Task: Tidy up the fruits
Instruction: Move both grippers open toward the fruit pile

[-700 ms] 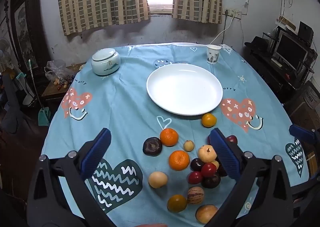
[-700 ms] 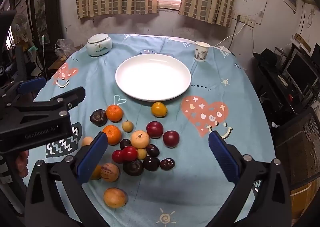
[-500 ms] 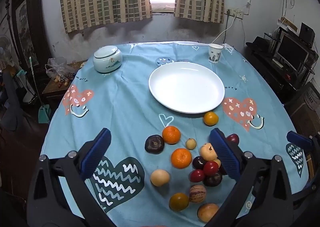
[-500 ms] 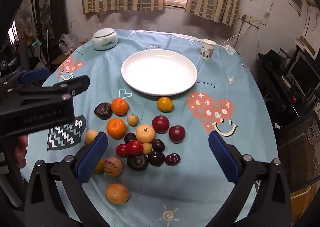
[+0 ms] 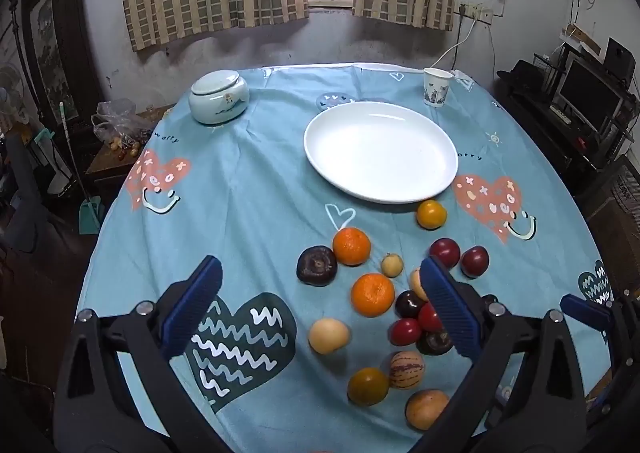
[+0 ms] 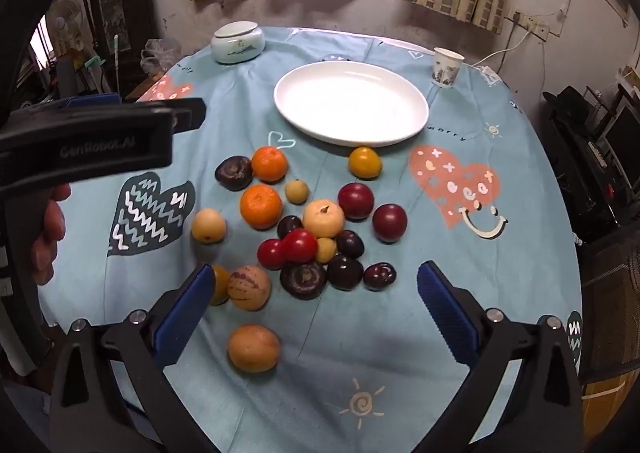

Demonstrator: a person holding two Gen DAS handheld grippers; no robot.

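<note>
A white plate (image 5: pixel 380 151) (image 6: pixel 352 101) lies empty on the blue tablecloth. In front of it is a loose heap of fruit: two oranges (image 5: pixel 351 246) (image 6: pixel 261 206), a dark purple fruit (image 5: pixel 316 271), red plums (image 6: pixel 356 200), small red tomatoes (image 6: pixel 299 246), a striped fruit (image 6: pixel 249 287) and a tan one (image 6: pixel 253 348). A yellow-orange fruit (image 5: pixel 431 214) rests by the plate's rim. My left gripper (image 5: pixel 320 269) hangs open above the heap's left side. My right gripper (image 6: pixel 316 273) is open over the heap's near edge, holding nothing.
A lidded ceramic jar (image 5: pixel 218 101) stands at the back left of the round table (image 5: pixel 248 189), a paper cup (image 5: pixel 437 92) at the back right. The left gripper's black frame (image 6: pixel 100 141) and a hand (image 6: pixel 50 229) fill the right wrist view's left edge. Furniture crowds the room.
In the right wrist view the plate and fruit have slid up and to the right; in the left wrist view they shifted only slightly. No fruit moved. Both jaws stayed wide.
</note>
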